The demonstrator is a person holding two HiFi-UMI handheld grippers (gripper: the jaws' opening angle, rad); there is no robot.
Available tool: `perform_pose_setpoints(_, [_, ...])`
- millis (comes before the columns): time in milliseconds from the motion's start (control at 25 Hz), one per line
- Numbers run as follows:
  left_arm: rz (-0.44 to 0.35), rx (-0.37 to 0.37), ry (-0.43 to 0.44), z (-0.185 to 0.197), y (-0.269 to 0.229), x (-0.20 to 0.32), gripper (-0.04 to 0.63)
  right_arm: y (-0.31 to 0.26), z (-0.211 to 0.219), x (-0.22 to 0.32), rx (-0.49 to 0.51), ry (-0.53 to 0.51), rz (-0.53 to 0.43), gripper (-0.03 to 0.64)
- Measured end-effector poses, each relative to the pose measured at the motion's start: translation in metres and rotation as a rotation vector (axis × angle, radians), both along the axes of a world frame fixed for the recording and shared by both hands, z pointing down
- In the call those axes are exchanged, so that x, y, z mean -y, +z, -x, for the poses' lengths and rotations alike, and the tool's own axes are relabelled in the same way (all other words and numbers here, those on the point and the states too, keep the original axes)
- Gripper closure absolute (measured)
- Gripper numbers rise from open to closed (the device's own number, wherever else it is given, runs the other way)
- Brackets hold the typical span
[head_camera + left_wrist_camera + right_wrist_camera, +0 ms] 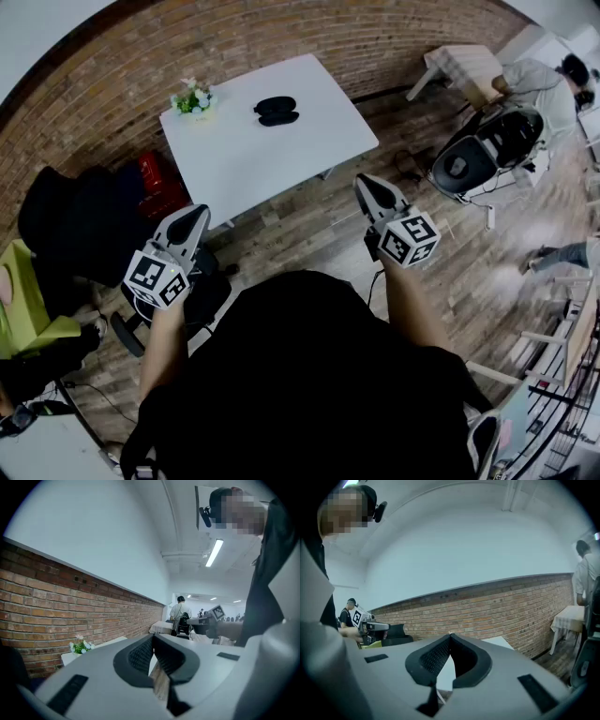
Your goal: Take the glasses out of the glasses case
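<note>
A black glasses case [277,111] lies on the white table [234,155], toward its far side. Whether the case is open I cannot tell from here. My left gripper [198,216] is held in the air well short of the table's near edge, its tips meeting with nothing between them. My right gripper [365,182] hovers over the wooden floor to the right of the table, also shut and empty. In the left gripper view the jaws [152,637] meet at the tips; the right gripper view shows the same closed tips [450,635].
A small pot of flowers [192,98] stands at the table's far left corner. A black chair [80,225] and a red object [157,183] sit left of the table. Another table [466,66] and a seated person [544,84] are at far right. Brick wall behind.
</note>
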State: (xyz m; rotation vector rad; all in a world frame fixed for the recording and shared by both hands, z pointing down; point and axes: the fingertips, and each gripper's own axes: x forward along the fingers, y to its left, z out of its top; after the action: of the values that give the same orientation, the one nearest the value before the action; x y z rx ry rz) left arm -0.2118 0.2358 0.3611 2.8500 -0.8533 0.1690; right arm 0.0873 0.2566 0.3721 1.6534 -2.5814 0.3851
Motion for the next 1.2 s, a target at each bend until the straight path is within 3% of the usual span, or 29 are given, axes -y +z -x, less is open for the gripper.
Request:
perform_pose_setpoints(440, [0.018,0.010,0.011,-0.004,-0.002,-0.004,0.584,0.006,-0.005,-0.002,-0.015,0.017,0.018,0.600])
perform_pose_setpoints(1200, [0.026,0.023,-0.020,-0.026,-0.002,0.036,0.584,0.019,-0.030,0.051,0.015,0.016,0.037,0.600])
